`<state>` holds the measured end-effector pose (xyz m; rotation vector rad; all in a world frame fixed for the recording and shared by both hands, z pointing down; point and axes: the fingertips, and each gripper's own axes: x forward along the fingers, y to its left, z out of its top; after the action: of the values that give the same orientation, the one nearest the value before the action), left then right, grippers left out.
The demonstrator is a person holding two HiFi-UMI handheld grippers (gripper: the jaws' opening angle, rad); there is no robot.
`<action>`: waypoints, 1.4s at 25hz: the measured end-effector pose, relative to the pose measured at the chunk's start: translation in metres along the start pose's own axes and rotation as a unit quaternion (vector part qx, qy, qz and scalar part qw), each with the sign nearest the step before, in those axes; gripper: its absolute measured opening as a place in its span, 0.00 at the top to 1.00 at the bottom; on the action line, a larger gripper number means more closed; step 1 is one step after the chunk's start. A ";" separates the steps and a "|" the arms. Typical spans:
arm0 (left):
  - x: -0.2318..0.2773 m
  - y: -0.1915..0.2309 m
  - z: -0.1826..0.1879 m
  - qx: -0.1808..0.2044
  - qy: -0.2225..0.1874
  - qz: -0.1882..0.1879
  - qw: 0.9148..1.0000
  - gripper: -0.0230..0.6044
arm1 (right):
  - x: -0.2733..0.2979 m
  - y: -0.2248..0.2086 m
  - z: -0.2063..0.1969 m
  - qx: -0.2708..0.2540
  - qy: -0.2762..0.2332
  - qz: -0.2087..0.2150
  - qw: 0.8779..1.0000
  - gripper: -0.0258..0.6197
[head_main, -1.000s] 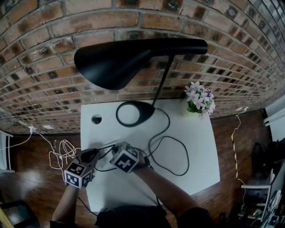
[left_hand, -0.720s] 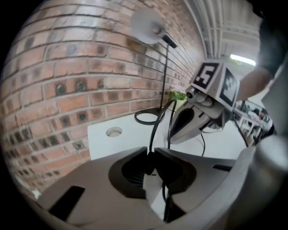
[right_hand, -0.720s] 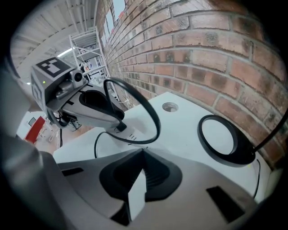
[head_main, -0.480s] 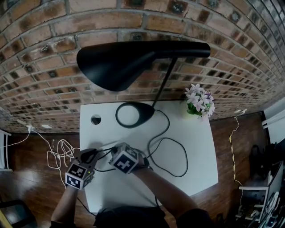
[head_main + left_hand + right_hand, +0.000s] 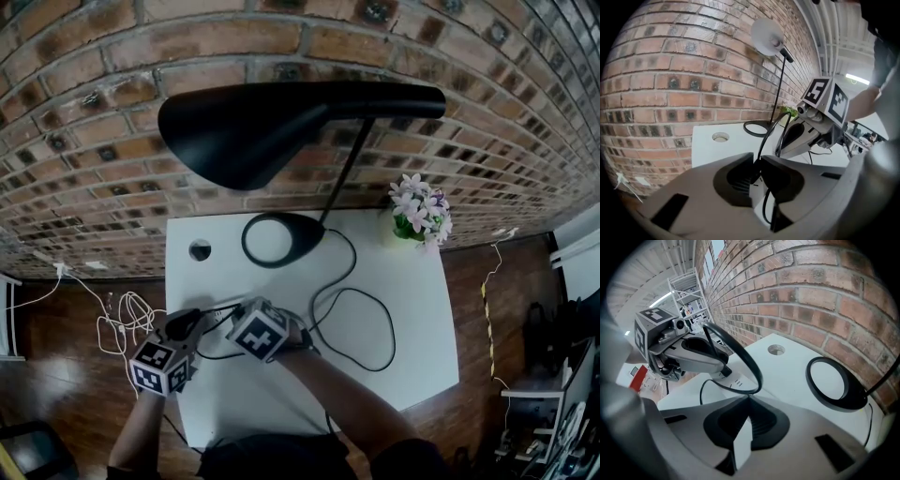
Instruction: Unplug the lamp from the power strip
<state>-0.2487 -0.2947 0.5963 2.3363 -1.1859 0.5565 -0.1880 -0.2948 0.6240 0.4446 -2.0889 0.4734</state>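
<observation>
The black lamp stands on its ring base at the back of the white table. Its black cord loops across the table to the front left. There both grippers meet tip to tip over the white power strip. My left gripper is shut on the black plug at the strip, and the cord rises from between its jaws. My right gripper faces it, shut on the strip's near end, which shows as a white slab between its pads.
A pot of pale flowers stands at the table's back right. A round hole is cut in the back left. The brick wall runs right behind. White cables lie on the wooden floor beyond the left edge.
</observation>
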 end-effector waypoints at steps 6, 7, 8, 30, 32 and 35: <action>0.000 -0.001 0.007 -0.010 -0.013 -0.001 1.000 0.89 | 0.000 -0.002 0.001 -0.004 0.005 0.001 1.000 0.96; -0.001 -0.002 0.008 0.004 -0.012 0.000 1.000 0.89 | 0.000 -0.001 0.001 -0.003 0.005 0.002 1.000 0.96; -0.001 -0.004 0.009 0.025 -0.009 0.000 1.000 0.89 | 0.000 -0.001 0.001 -0.001 0.007 0.002 1.000 0.96; -0.001 -0.050 0.104 0.185 -0.076 -0.059 0.978 0.87 | 0.004 0.001 0.001 0.021 0.008 0.006 1.000 0.96; -0.007 -0.044 0.104 0.157 -0.078 -0.057 0.983 0.87 | 0.002 0.000 0.003 0.022 -0.003 0.004 1.000 0.96; -0.009 -0.044 0.098 0.172 -0.068 -0.053 0.981 0.87 | 0.002 -0.003 0.005 0.017 -0.006 0.005 1.000 0.96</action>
<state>-0.2032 -0.3210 0.5020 2.7509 -1.0870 0.6124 -0.1912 -0.2996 0.6242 0.4579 -2.0974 0.5133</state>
